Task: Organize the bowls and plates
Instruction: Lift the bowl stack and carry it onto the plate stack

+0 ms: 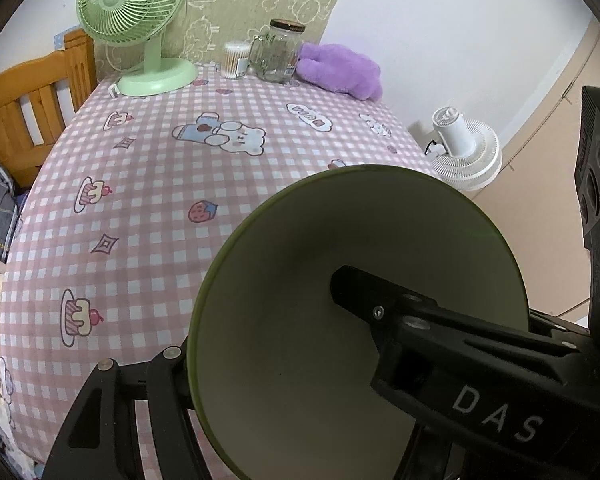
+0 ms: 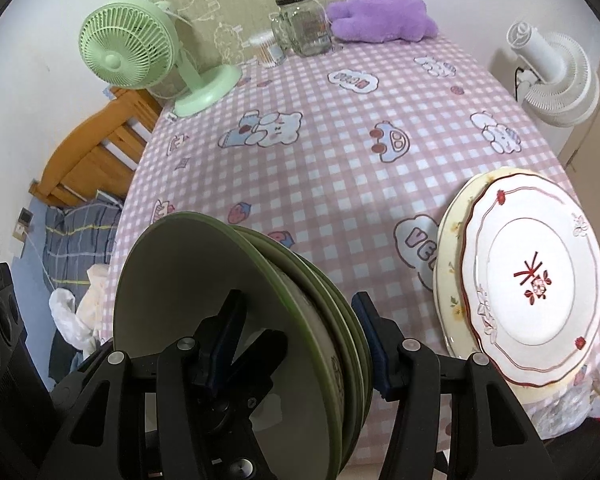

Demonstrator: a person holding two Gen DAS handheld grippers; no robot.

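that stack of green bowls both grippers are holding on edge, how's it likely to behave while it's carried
The green bowls look glazed and rigid, so probably slippery against the pads and breakable if dropped. Several are nested and clamped on edge by the right gripper, so they may feel heavy and could shift against each other. The left gripper grips the same stack, which likely helps steady it.

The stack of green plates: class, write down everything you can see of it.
The stack of green plates holds several round plates, olive-rimmed, pale and glossy inside, ceramic by the look. It stands on edge, lifted above the checked tablecloth. The right gripper clamps it, one finger on each face; the left gripper grips it too. It sits apart from the white plates.
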